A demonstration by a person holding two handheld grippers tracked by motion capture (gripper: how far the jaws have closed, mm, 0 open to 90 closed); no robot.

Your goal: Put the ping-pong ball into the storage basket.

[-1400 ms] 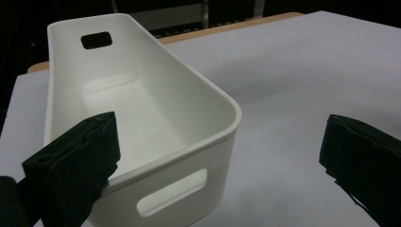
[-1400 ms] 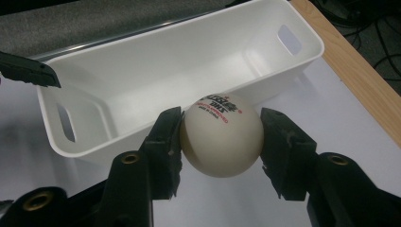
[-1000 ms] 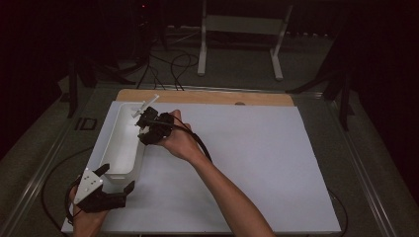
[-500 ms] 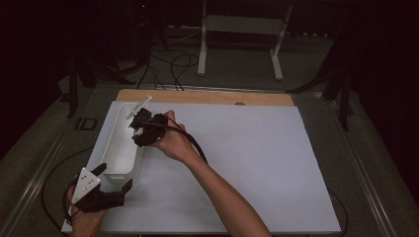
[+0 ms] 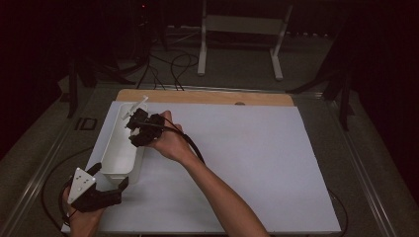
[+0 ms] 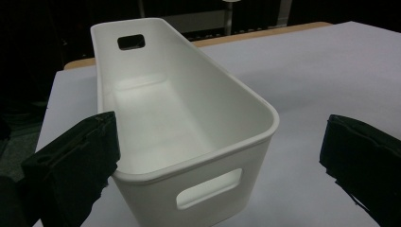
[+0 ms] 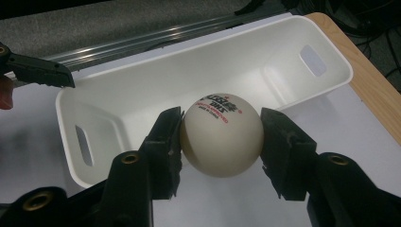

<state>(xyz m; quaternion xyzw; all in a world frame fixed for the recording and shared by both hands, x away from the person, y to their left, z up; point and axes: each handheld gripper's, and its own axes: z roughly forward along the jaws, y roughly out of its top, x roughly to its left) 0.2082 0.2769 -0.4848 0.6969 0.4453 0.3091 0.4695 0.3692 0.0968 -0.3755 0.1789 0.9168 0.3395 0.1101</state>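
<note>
A long white plastic bin (image 5: 117,150) with handle holes lies lengthways at the left of the white mat. My right gripper (image 5: 134,129) hovers over the bin's right rim near its far half, shut on a white ping-pong ball (image 7: 221,135) with red and black print. The bin (image 7: 142,85) lies empty just beyond the ball. My left gripper (image 5: 109,176) sits at the bin's near end, open. In the left gripper view its jaws stand wide on either side of the bin's near wall (image 6: 189,189), not touching it.
The white mat (image 5: 257,158) covers most of the table, with a wooden strip (image 5: 207,97) along its far edge. Metal rails (image 5: 37,177) border the table. Cables (image 5: 168,69) and a white stand (image 5: 239,34) lie on the dark floor beyond.
The right gripper has drifted a little to the left with the ball, from beside the bin to over its rim. The left gripper has stayed put.
</note>
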